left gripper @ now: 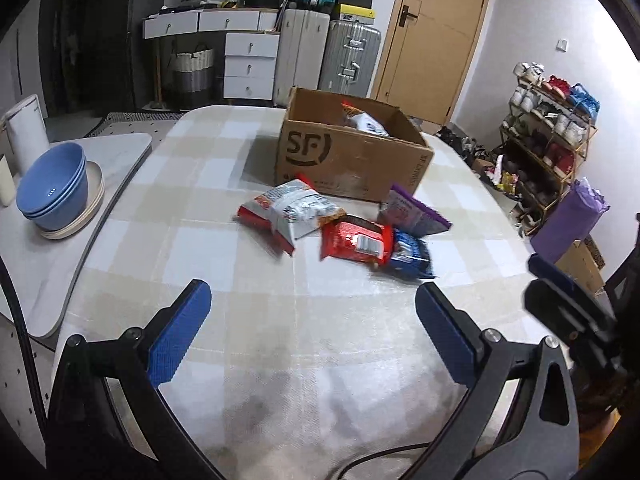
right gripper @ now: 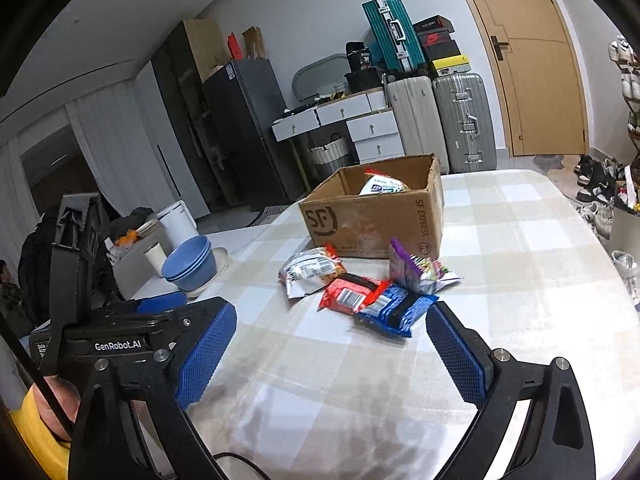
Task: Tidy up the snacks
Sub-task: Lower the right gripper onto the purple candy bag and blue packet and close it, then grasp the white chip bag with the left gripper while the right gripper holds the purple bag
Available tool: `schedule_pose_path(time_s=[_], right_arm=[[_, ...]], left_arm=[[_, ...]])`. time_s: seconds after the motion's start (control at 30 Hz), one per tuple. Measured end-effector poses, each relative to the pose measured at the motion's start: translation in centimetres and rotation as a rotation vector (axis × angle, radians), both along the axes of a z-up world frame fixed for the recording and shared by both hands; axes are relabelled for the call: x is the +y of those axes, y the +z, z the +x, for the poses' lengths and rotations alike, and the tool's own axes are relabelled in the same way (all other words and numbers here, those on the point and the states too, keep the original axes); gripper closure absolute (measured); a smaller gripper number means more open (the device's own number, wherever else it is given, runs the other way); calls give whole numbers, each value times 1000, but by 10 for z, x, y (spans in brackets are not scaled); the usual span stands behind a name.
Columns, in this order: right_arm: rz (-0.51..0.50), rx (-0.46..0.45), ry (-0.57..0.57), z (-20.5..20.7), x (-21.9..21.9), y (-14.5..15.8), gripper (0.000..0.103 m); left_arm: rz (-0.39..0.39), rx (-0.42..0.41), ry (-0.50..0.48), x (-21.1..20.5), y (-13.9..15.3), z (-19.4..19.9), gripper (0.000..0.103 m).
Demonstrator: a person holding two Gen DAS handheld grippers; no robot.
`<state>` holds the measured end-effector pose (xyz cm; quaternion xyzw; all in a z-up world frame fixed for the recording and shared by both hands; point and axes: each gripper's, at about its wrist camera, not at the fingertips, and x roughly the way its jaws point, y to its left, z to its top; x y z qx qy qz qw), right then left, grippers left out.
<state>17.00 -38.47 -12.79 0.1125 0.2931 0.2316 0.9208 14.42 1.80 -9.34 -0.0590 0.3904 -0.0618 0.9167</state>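
An open cardboard box (left gripper: 352, 160) marked SF stands on the checked tablecloth, also in the right wrist view (right gripper: 372, 216), with a white snack bag (left gripper: 366, 122) inside. In front of it lie a white and red bag (left gripper: 292, 212), a red packet (left gripper: 356, 242), a blue packet (left gripper: 412, 256) and a purple packet (left gripper: 416, 212). The right wrist view shows them too: white bag (right gripper: 310, 272), red packet (right gripper: 348, 292), blue packet (right gripper: 396, 308), purple packet (right gripper: 416, 270). My left gripper (left gripper: 312, 308) is open and empty, short of the packets. My right gripper (right gripper: 330, 340) is open and empty, just before the blue packet.
Stacked blue bowls (left gripper: 54, 188) on a plate sit on a side table at the left, also in the right wrist view (right gripper: 190, 262). A white canister (left gripper: 26, 128) stands behind them. Suitcases, drawers and a door are behind the table. A shoe rack (left gripper: 548, 140) stands to the right.
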Motion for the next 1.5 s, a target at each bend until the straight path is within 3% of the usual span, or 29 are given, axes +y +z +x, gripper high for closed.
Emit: schedule_pose_path(time_s=[0.37,0.57,0.77,0.83,1.0,1.1,1.27,1.5], right_arm=[[-140,30,-30,67,-6,-5,5],[-199,69,-4,116,6,-26,6],[-283,155,54,163,18,-57,34],[-293,178,64,170,19,-66,48],[-312,179,74,178,20,-79,57],[-332,178,74,179,20,-83,67],[-268,183,89,176,13,-84,80],[-145,181,90,168,0,-86,81]], left_arm=[[22,68,52,13,-16,60,1],[18,127,63,10,-32,97,1],[20,155,64,13,-43,123,1],[22,169,65,14,-48,132,1],[21,181,67,15,-56,143,1],[23,195,60,13,-62,149,1],[48,199,59,12,-69,159,1],[68,216,56,14,-72,167,1]])
